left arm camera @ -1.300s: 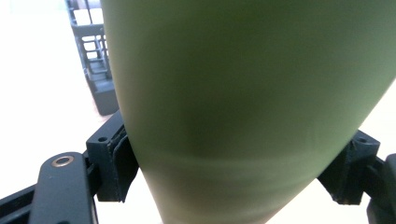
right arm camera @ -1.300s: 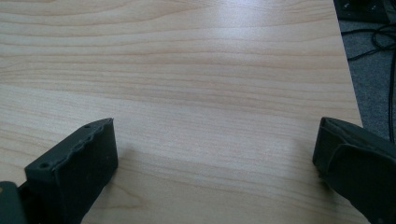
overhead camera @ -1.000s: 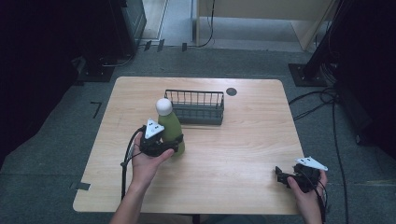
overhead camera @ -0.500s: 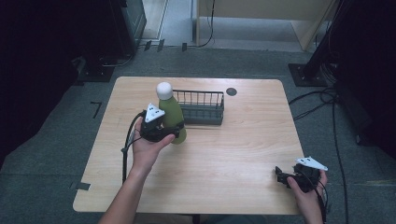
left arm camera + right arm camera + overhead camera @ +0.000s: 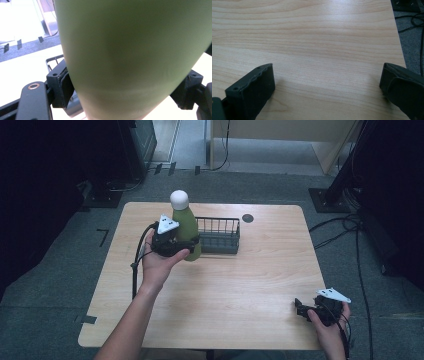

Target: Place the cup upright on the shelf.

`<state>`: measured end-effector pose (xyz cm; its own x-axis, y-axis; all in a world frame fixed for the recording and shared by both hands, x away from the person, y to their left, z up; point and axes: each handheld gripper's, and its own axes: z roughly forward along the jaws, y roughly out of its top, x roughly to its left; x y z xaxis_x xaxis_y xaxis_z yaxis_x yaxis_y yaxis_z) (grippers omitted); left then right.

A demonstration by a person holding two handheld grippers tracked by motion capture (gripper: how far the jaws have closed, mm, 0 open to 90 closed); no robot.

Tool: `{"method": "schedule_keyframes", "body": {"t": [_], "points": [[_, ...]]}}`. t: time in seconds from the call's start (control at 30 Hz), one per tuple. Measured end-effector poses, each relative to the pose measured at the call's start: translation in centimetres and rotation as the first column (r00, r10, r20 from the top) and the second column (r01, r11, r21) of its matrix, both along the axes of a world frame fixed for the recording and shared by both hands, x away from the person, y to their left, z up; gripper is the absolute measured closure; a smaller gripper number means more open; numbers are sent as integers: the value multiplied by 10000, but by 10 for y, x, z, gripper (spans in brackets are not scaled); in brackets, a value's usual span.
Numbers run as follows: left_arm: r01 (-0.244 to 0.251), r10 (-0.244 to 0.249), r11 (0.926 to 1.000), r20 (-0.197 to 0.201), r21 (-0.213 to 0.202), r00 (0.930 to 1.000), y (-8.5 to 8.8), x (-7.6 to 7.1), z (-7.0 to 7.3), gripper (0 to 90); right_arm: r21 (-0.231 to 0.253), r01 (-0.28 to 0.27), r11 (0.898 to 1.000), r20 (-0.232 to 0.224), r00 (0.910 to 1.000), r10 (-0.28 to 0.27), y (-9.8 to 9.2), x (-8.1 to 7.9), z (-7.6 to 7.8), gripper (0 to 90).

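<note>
Items on worktop (image 5: 240, 285): 1 bottle, 1 wire basket, 2 grippers.

Left: left gripper (image 5: 186, 244), jaws clenched on lower body of green bottle (image 5: 186, 227) w/ white cap. Bottle upright, just left of basket, near worktop's far edge; in the left gripper view the pads (image 5: 65, 85) press both sides of the bottle (image 5: 130, 50).

Centre: 1 dark wire basket (image 5: 219, 236), nothing visible inside.

Right: right gripper (image 5: 299, 308) at near right corner, jaws released, wide apart, bare wood between them.
</note>
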<state>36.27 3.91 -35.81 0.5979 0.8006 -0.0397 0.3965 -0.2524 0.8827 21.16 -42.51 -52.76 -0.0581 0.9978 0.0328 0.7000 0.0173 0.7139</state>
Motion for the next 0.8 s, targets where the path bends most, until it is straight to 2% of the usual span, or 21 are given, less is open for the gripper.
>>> {"method": "schedule_keyframes", "body": {"t": [0.27,0.57,0.8], "points": [[20,-19,9997,49,-227,10000,-5,10,8,211,-24,-13,10000,11,10000,13,0,0,0,0],[-76,80,9999,266,-134,9996,-10,25,14,211,-8,-43,10000,0,10000,43,0,0,0,0],[-378,394,9988,505,-322,9979,-9,41,14,211,-14,-40,10000,-3,10000,40,0,0,0,0]]}}
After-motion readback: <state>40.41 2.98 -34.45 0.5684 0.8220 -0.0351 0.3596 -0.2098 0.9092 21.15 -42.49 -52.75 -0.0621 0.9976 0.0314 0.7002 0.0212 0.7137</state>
